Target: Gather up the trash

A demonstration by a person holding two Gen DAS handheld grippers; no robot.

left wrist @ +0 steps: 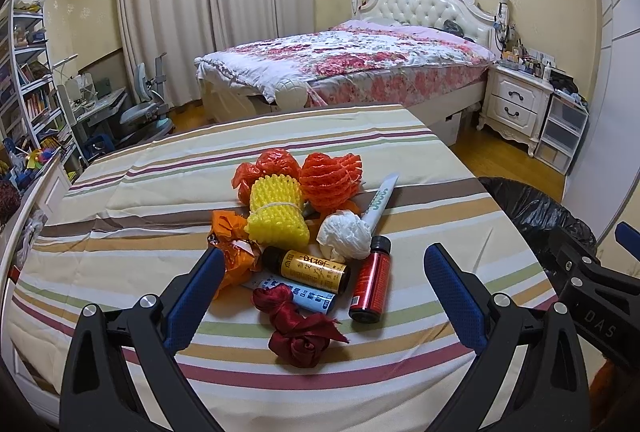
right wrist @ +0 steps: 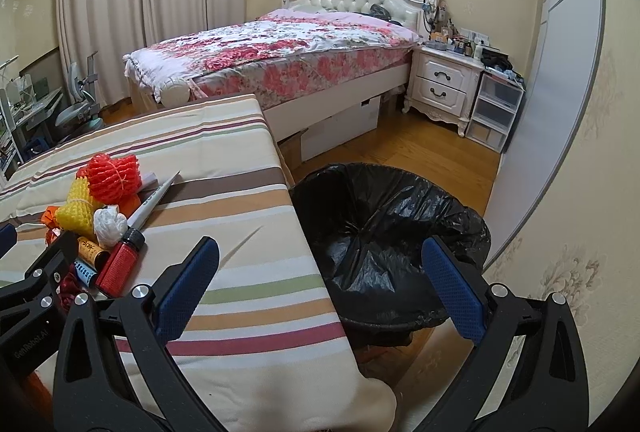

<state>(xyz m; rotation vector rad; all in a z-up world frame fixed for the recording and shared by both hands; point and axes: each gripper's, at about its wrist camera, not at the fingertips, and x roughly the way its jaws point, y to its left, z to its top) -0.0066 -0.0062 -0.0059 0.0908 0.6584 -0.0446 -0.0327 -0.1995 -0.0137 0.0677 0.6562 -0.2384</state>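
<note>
Both my grippers are wide open and hold nothing, above the trash pile and the bin.

My left gripper [left wrist: 324, 272] hangs with its blue-padded fingers [left wrist: 200, 296] spread on both sides of the pile, touching none of it. Between them lie a dark red ribbon rose [left wrist: 298, 332], a brown bottle with yellow label [left wrist: 310, 270], a red bottle with black cap [left wrist: 370, 280] and a small blue-white tube [left wrist: 308, 298]. Further away are a white crumpled tissue [left wrist: 346, 236], a yellow foam net [left wrist: 276, 209], an orange foam net [left wrist: 330, 181], an orange plastic wrapper [left wrist: 234, 248] and a white squeezed tube [left wrist: 380, 201], all on the striped tablecloth [left wrist: 120, 232]. My right gripper [right wrist: 320, 288] is open over the table edge, with the black-lined trash bin [right wrist: 384, 232] just beside the table, under its right finger.
</note>
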